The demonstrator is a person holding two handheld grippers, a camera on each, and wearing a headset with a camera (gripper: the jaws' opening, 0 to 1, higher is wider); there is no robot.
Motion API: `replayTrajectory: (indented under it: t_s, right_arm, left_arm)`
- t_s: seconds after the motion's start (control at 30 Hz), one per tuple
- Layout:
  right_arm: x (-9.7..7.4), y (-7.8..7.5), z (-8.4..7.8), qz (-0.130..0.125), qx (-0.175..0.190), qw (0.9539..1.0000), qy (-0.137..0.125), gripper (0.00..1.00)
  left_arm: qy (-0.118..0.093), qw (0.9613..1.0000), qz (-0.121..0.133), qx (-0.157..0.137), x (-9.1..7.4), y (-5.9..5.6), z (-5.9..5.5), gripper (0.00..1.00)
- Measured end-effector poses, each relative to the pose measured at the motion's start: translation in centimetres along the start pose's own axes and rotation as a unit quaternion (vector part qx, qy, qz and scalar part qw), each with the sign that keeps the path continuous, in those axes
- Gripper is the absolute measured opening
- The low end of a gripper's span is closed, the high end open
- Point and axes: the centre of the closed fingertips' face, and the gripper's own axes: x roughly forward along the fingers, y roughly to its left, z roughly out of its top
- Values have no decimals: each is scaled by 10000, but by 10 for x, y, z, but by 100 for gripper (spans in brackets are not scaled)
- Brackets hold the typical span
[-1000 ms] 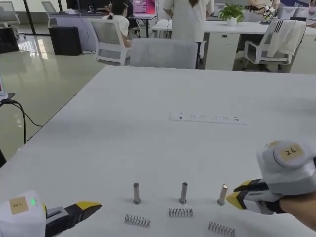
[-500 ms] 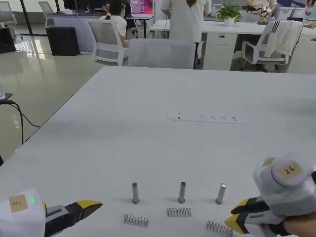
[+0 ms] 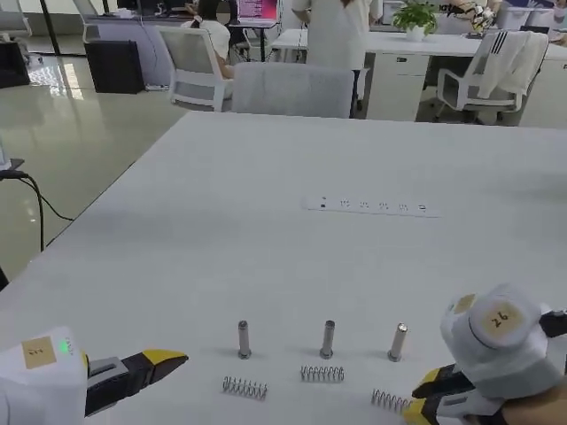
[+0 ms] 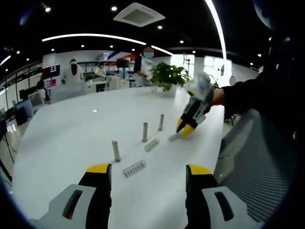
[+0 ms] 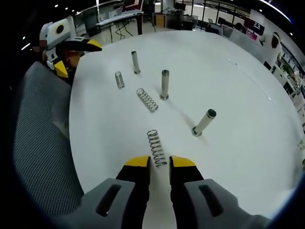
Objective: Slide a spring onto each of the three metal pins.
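Three metal pins stand in a row on the white table: left pin (image 3: 244, 339), middle pin (image 3: 328, 338), right pin (image 3: 398, 342). In front of each lies a spring: left spring (image 3: 244, 387), middle spring (image 3: 322, 374), right spring (image 3: 388, 400). My right gripper (image 3: 420, 395) is down at the right spring (image 5: 157, 147), open only a little, with the spring's near end between its fingertips (image 5: 140, 161). The spring rests on the table. My left gripper (image 3: 168, 359) hovers left of the pins, open wide and empty (image 4: 148, 169).
A white power strip (image 3: 372, 207) lies further back on the table (image 3: 266, 230). A grey chair (image 3: 292, 93) stands at the far edge. People and desks are behind it. The table's near edge runs just below both grippers.
My right gripper has come down and back from beside the right pin to the right spring's end. The left gripper has hardly moved. The head view has shifted slightly.
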Motion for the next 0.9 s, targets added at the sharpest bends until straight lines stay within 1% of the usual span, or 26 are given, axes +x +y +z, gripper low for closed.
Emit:
replayTrajectory:
  t_s: [0.23,0.5,0.53,0.7,0.9]
  right_arm:
    - [2,0,-3,37,-72,9999,82,12]
    - [5,1,-8,17,-297,9993,215,9]
    - [5,1,-7,29,-294,9994,183,9]
    - [5,1,-7,48,-333,9992,222,8]
    - [5,0,-7,72,-390,9989,231,8]
  left_arm:
    - [-3,10000,-54,19,2,-2,2,58]
    - [38,9998,-156,91,3,-4,3,57]
    - [42,9998,-166,103,3,-4,4,57]
    - [69,9996,-232,164,5,-4,5,57]
    - [150,9987,-387,310,8,-5,8,56]
